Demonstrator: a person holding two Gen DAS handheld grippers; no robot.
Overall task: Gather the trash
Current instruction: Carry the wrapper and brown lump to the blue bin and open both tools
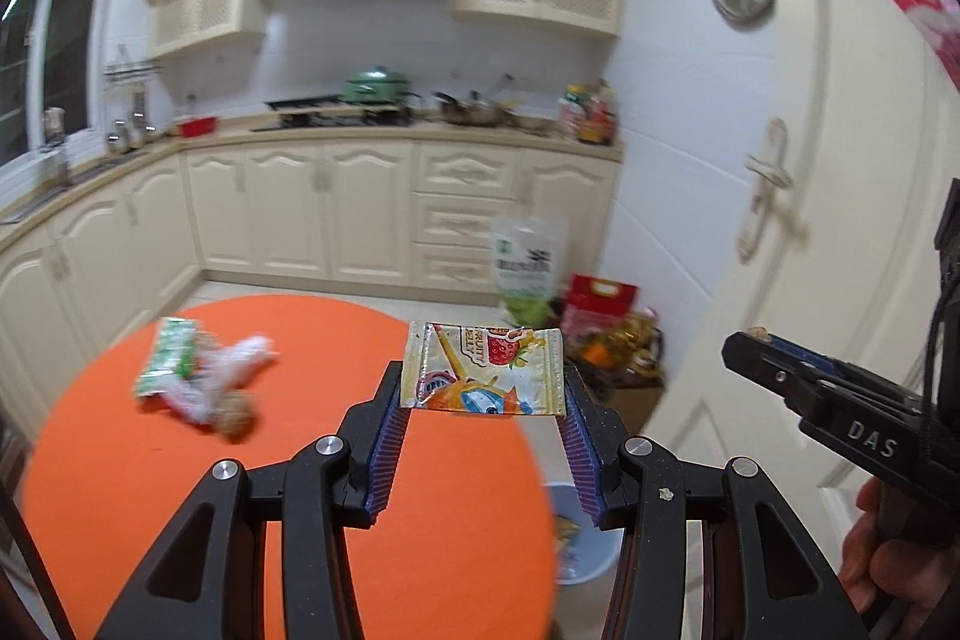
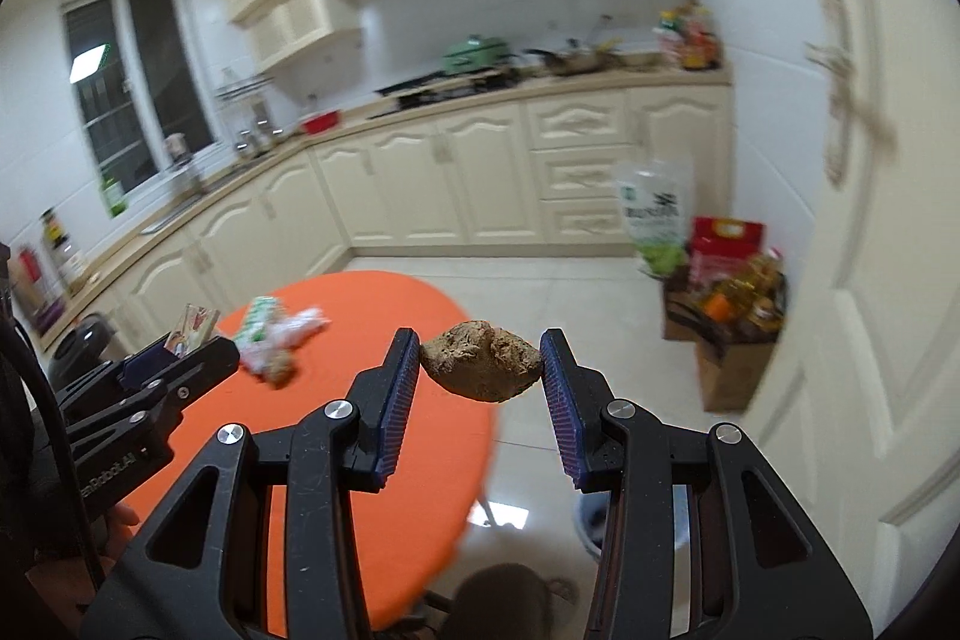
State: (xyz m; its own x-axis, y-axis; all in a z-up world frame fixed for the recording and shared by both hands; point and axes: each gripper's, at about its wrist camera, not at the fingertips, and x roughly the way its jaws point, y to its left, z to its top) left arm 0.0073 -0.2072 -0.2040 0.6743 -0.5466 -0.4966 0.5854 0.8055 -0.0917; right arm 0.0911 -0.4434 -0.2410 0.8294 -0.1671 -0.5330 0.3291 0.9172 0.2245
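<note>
My left gripper (image 1: 483,383) is shut on a flat fruit-jelly wrapper (image 1: 483,369) with a strawberry print, held above the right edge of the round orange table (image 1: 300,460). The right gripper (image 2: 480,361) is shut on a brown crumpled lump (image 2: 480,359), held over the table's right edge and the floor. More trash lies on the table: a green-and-white wrapper (image 1: 168,355), a crumpled white wrapper (image 1: 231,370) and a brown lump (image 1: 235,415). A pale bin (image 1: 579,532) stands on the floor below the table's right edge. The right gripper (image 1: 757,349) also shows at the right of the left wrist view.
Cream kitchen cabinets (image 1: 336,214) and a worktop with pots run along the back and left. A white door (image 1: 780,196) is on the right. Bags and a cardboard box (image 2: 729,316) of groceries sit on the floor by the door. A person's hand (image 1: 888,568) holds the right gripper.
</note>
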